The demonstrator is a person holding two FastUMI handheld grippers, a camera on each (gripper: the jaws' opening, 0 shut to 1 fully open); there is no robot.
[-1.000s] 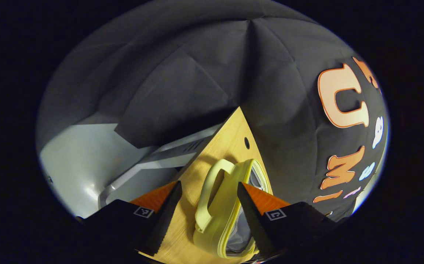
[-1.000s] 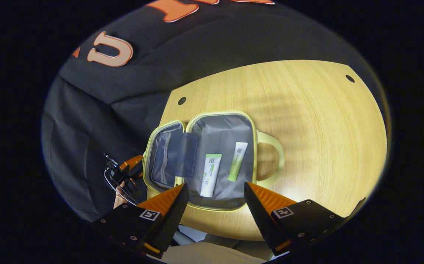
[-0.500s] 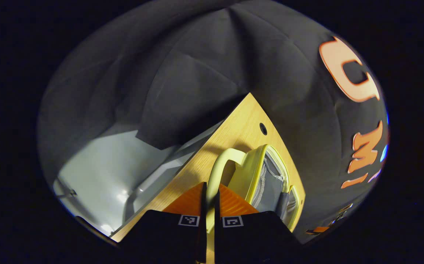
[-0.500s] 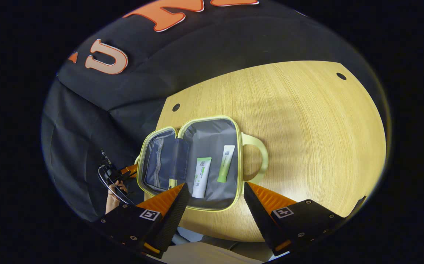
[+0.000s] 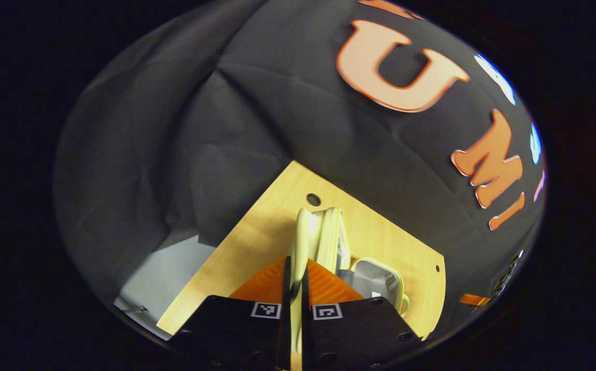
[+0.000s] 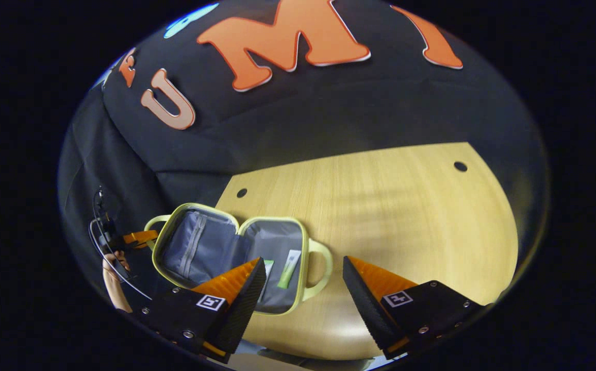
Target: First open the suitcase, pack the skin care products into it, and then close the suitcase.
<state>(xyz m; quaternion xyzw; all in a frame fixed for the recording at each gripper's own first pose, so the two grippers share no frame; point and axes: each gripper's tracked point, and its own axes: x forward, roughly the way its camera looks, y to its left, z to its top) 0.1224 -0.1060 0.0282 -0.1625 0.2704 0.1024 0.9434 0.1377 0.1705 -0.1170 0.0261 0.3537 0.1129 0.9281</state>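
Left gripper [image 5: 294,288]: fingers closed flat on the pale yellow handle [image 5: 302,234] of the suitcase's lid half, which runs up between them. Beyond the handle, the lid [image 5: 331,232] stands on edge, roughly upright, and past it the lower half lies on the desk [image 5: 257,237] with its grey lining showing.

Right gripper [image 6: 303,288]: fingers spread wide, holding nothing, poised above the near edge of the desk. Between and just beyond them lies the suitcase [image 6: 236,257], open, at the left part of the desk. Two tubes rest in the right-hand half: a white-and-green one [image 6: 267,268], partly hidden by the left finger, and a slimmer green one [image 6: 288,268] beside it. The second handle [image 6: 321,270] projects toward the open desk. Farther left, the other gripper [image 6: 138,238] holds the lid's handle, a hand [image 6: 110,257] behind it.

Assessment: the case appears light and soft-sided, with a fabric lining and a piped rim; the walls would likely flex under pressure. The moulded handle looks the firmest hold and the present grip suits swinging the lid. The tubes appear small, smooth and light, liable to slide if the base is tipped. Packing seems complete; closing the lid is judged the step in hand
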